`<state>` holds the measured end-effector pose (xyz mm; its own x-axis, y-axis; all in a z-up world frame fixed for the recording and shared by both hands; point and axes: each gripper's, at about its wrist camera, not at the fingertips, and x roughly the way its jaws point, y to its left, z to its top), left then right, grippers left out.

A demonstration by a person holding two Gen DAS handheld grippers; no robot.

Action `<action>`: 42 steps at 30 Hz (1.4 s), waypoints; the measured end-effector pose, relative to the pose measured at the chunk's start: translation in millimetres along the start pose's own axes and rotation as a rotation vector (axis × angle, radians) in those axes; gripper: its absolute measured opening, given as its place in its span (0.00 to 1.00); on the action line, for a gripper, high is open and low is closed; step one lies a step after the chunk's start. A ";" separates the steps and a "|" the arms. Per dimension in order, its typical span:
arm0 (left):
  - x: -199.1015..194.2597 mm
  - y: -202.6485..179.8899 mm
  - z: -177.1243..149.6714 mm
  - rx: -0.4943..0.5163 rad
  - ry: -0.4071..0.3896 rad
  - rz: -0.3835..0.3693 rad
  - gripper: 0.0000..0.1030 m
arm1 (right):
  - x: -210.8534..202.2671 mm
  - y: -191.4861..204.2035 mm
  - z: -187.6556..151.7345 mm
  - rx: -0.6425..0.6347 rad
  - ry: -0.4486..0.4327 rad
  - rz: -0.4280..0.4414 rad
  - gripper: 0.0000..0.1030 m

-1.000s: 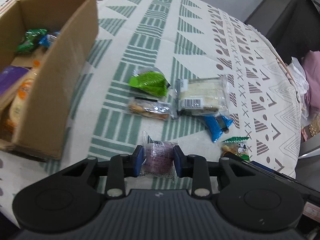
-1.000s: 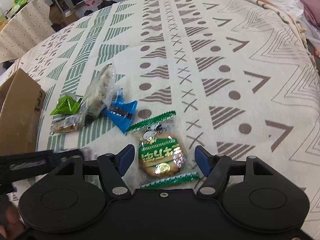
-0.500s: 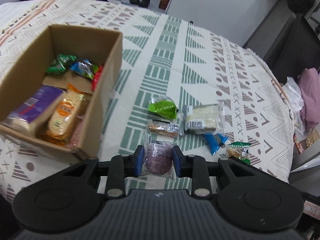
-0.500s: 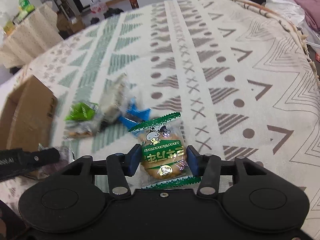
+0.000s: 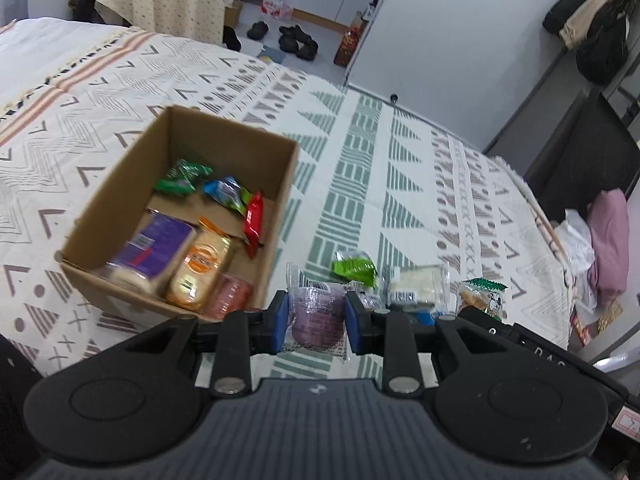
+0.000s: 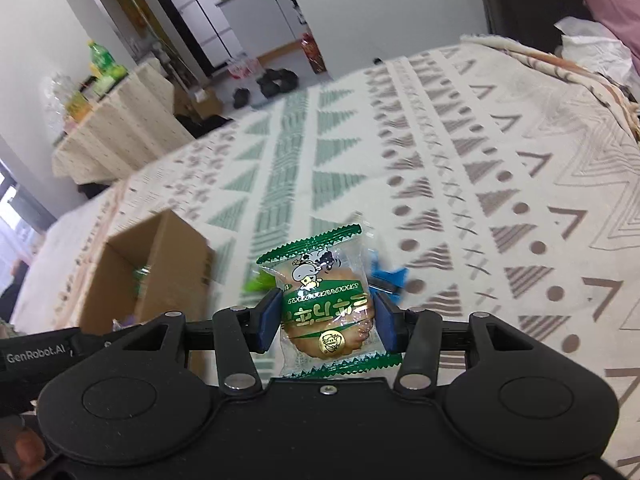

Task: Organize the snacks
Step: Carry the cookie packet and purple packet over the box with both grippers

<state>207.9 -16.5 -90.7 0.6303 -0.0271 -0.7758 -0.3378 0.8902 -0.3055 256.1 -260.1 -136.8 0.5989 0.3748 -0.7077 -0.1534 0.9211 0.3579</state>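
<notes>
The left gripper is holding a purple snack in a clear wrapper, its blue pads pressing on both sides of the packet, which is hanging above the patterned cloth covering what may be a bed or a tabletop; which one I cannot tell. Just to the left of this gripper in its own view, the open cardboard box is sitting on the cloth, holding a purple pack, an orange-labelled pastry, a red packet, a blue wrapper and a green wrapper.

The right gripper is gripping a cookie in a green-edged clear wrapper; its jaws have just been closing, and the packet is now standing upright between the pads, lifted clear of the cloth. In the left wrist view this same cookie is showing at the right, beside the left gripper.

On the cloth beyond the left gripper, a bright green packet and a white sandwich-like pack are lying near each other. A small snack between them is mostly hidden. In the right wrist view, a blue wrapper on the cloth is peeking out behind the cookie.
</notes>
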 end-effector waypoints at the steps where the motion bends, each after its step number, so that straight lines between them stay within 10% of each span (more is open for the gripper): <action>1: -2.8 2.9 1.5 -0.006 -0.006 0.000 0.28 | -1.5 3.7 0.8 -0.003 -0.007 0.010 0.47; 21: -23.6 91.7 51.1 -0.121 -0.119 -0.033 0.24 | -3.3 101.2 1.8 -0.152 -0.043 0.124 0.46; 28: -5.2 122.2 72.1 -0.172 -0.104 -0.071 0.02 | 6.4 132.7 0.9 -0.206 -0.039 0.133 0.46; 42: 13.8 162.1 90.3 -0.258 -0.060 -0.096 0.05 | 44.6 178.6 8.1 -0.263 0.010 0.111 0.46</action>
<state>224.9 168.4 -101.1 0.7056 -0.0719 -0.7050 -0.4363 0.7398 -0.5122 261.8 -79.8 -99.5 0.5597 0.4743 -0.6795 -0.4168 0.8699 0.2639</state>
